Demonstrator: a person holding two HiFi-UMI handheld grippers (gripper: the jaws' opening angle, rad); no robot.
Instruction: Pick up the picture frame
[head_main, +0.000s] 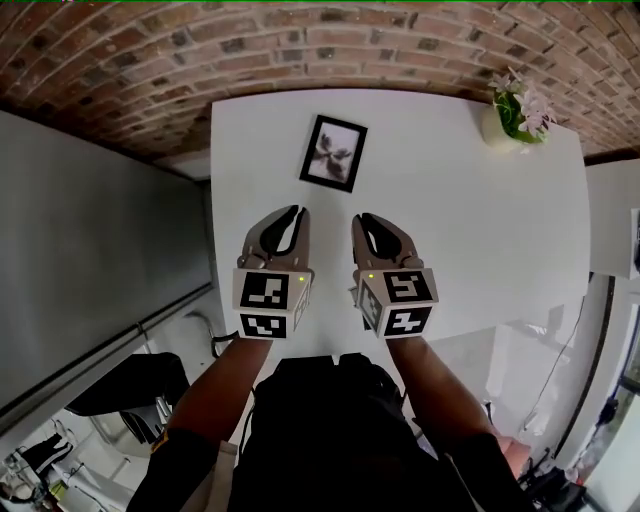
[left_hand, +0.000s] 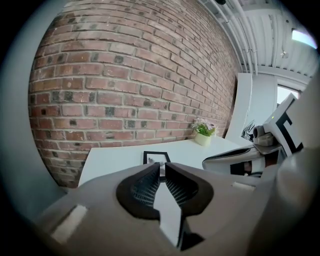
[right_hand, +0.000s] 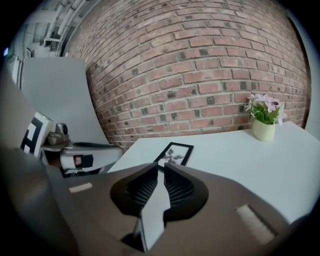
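Left tongs and right tongs hang side by side above the near part of the white tabletop. Each pair is a little parted, and nothing is between its jaws. Further on, the picture frame lies flat close to the far edge, toward the left side, well apart from both tongs and not touched. A small flower pot stands at the far right corner. I judge the task is only beginning: the reach, the grasp and the lift all remain.

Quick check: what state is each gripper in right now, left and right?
Left gripper: slightly open, nothing between the jaws.
Right gripper: slightly open, nothing between the jaws.
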